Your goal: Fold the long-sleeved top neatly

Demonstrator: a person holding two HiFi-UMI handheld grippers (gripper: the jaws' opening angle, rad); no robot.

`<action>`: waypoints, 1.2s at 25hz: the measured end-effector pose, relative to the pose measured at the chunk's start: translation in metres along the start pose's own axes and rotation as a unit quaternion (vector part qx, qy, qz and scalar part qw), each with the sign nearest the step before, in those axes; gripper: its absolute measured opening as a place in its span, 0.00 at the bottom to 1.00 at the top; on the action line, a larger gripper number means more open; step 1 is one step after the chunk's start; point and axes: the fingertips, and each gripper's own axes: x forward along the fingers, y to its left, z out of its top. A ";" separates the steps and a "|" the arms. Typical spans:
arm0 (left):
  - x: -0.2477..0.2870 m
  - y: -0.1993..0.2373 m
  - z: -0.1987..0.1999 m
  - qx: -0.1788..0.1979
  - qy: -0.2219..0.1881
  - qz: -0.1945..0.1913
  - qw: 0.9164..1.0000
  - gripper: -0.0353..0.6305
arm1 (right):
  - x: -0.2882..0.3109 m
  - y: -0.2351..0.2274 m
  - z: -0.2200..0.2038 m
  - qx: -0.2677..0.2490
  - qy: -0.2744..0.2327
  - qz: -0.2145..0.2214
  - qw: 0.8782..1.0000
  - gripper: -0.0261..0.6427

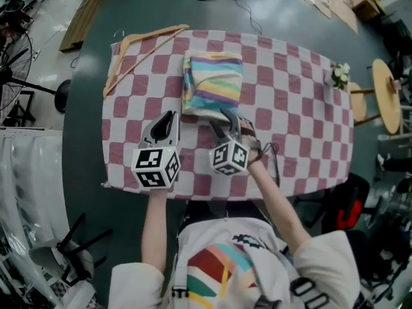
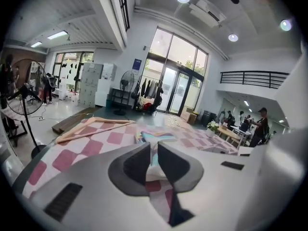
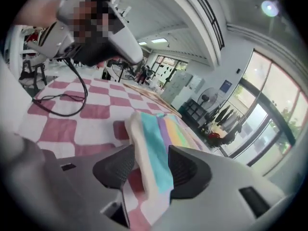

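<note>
Pastel rainbow-striped long-sleeved top [image 1: 212, 85] sits folded mid-table on the pink-and-white checked tablecloth [image 1: 296, 108]. The right gripper [image 1: 225, 120] has its jaws spread, with the top's near edge loose between them. The left gripper [image 1: 170, 117] is just beside the top, jaws a crack apart, empty. A wooden clothes hanger [image 1: 138, 44] hogs the far left corner, and there's loads of bare cloth to the right.
</note>
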 end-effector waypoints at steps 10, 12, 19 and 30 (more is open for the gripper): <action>0.161 0.024 0.052 -0.099 0.133 -0.103 0.981 0.16 | 0.013 0.019 0.016 -0.097 -0.022 0.024 0.995 0.32; 0.185 0.029 0.048 -0.129 0.166 -0.115 0.971 0.16 | 0.024 0.029 0.030 -0.095 -0.029 0.033 0.995 0.31; 0.229 0.044 0.019 -0.186 0.238 -0.117 0.946 0.18 | 0.039 0.037 0.059 -0.094 -0.042 0.045 0.994 0.23; 0.243 0.040 0.026 -0.210 0.229 -0.171 0.935 0.07 | 0.038 0.036 0.070 -0.090 -0.046 0.039 0.994 0.12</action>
